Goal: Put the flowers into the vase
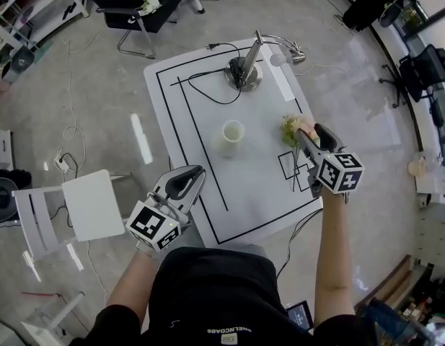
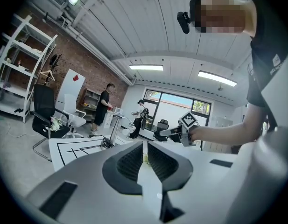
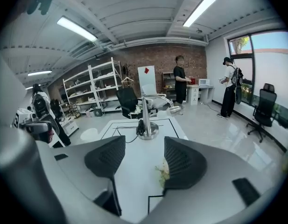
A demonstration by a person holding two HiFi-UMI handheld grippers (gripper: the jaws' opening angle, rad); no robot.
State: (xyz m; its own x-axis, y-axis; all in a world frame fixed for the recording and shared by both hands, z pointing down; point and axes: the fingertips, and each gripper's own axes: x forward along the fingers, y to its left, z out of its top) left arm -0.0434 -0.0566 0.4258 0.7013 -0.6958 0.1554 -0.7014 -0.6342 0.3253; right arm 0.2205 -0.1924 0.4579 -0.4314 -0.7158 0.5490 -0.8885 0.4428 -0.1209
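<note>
Vase (image 1: 233, 137) count: one; flower bunch (image 1: 293, 130): one, at its three o'clock on my desk (image 1: 258, 193). Right tongs (image 1: 310, 132) gape at that bunch, arm outstretched; left tongs (image 1: 199, 173) closed.

Floor (image 1: 99, 121): lying grey and glossy, mirroring the lights.
Walls: red brick wall (image 3: 148, 59) running behind white shelves (image 3: 83, 94).
Windows (image 3: 270, 50): letting in daylight beyond the worktop's (image 1: 251, 186) right edge.
Ceiling: strip lights (image 3: 76, 29) glowing.
Furniture: white chair (image 1: 92, 204) sitting off the left edge; black chair (image 1: 121, 13) standing beyond the far edge.
</note>
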